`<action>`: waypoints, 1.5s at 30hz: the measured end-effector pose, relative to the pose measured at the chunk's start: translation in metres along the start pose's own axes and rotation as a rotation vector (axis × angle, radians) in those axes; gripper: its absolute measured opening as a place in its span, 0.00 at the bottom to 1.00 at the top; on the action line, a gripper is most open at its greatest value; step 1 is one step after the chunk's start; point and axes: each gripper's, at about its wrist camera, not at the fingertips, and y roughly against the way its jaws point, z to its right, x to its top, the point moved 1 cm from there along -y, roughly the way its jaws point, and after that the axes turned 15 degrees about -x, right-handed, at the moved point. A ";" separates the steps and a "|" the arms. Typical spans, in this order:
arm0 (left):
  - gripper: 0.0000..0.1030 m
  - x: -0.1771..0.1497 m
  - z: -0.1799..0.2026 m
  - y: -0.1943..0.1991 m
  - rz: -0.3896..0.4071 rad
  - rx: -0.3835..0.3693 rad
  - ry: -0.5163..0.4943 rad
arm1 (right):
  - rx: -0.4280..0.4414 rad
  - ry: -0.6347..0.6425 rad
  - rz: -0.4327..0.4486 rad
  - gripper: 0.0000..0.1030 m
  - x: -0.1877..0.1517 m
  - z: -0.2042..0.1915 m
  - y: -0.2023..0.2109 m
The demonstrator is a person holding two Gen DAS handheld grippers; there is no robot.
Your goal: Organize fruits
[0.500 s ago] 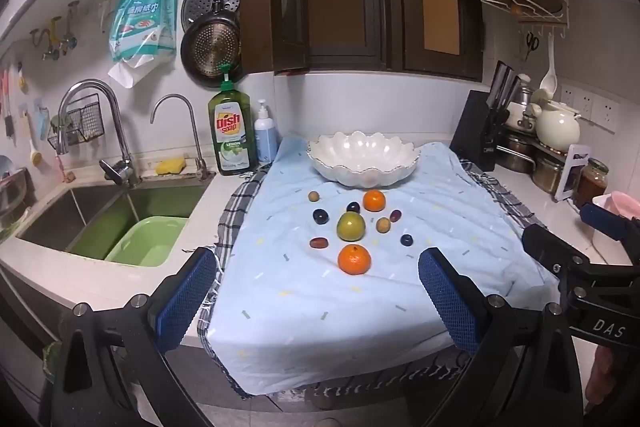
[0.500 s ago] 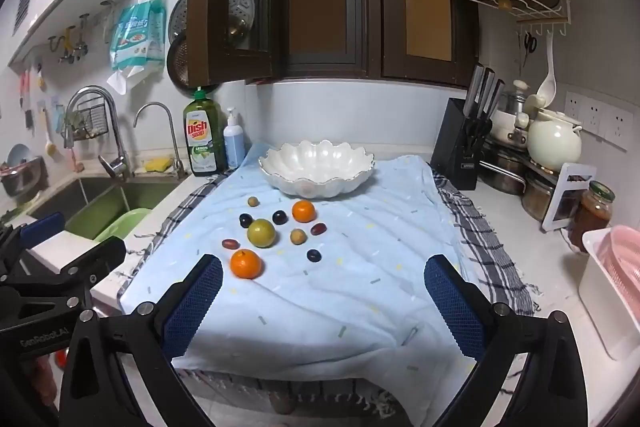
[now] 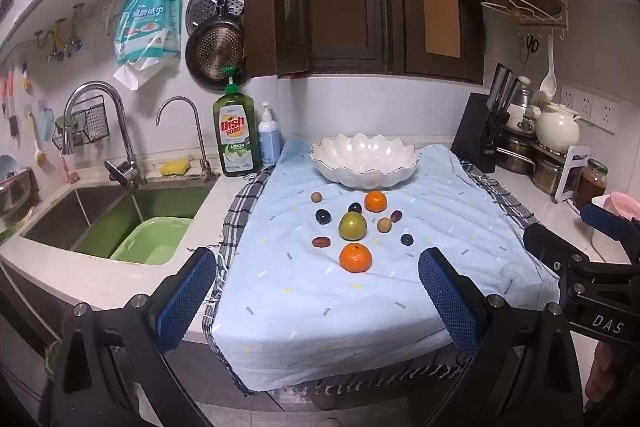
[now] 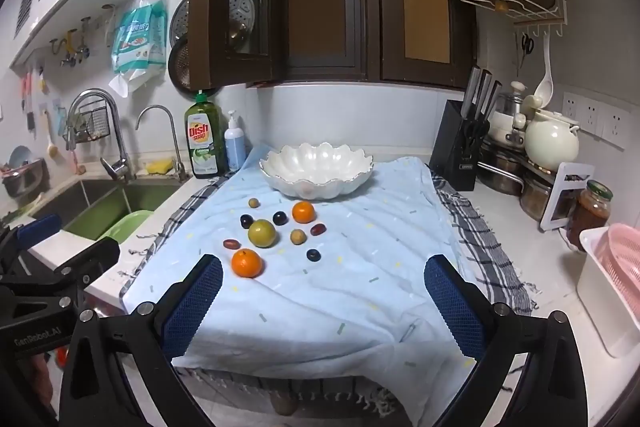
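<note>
Nothing sorted: scalloped white ceramic bowl at frame centre sits empty, fruits below it; left gripper and right gripper gape, holding nothing.

The left gripper hangs tilted gently downward, its blue-padded fingers spread as wide as they go — nothing between them. The right gripper sits beside it at much the same downward tilt, jaws equally wide and empty — each gripper's black frame shows at the edge of the other's view.
</note>
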 end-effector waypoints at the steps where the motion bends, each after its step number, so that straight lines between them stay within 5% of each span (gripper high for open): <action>1: 1.00 0.000 0.000 0.000 0.000 0.002 0.004 | -0.001 0.000 0.002 0.99 -0.001 0.000 0.001; 45: 1.00 0.007 0.005 0.012 0.029 0.014 0.000 | 0.025 -0.002 0.016 0.99 0.009 0.007 0.009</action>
